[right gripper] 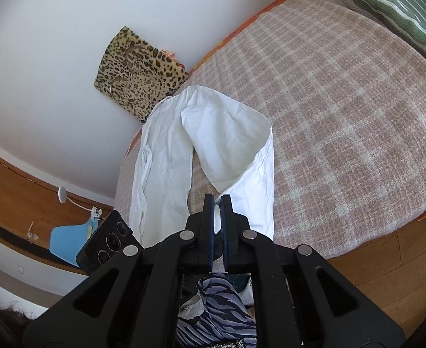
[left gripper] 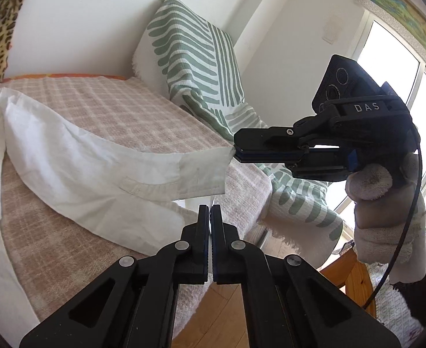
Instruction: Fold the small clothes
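White trousers (left gripper: 91, 156) lie on the pink checked blanket (left gripper: 120, 110) of a bed, their waistband end raised. My right gripper (left gripper: 236, 152) is shut on the waistband corner and holds it above the bed edge; in the right wrist view the cloth (right gripper: 227, 133) runs away from its closed tips (right gripper: 218, 198). My left gripper (left gripper: 209, 207) is shut on the white cloth's lower edge at the near side of the bed; a thin strip of cloth shows between its fingers.
A green striped cushion (left gripper: 195, 61) stands at the bed's far end. A leopard print cushion (right gripper: 137, 72) leans on the wall. Wooden floor (right gripper: 387, 275) lies beside the bed. A wooden piece of furniture (left gripper: 355, 272) stands lower right.
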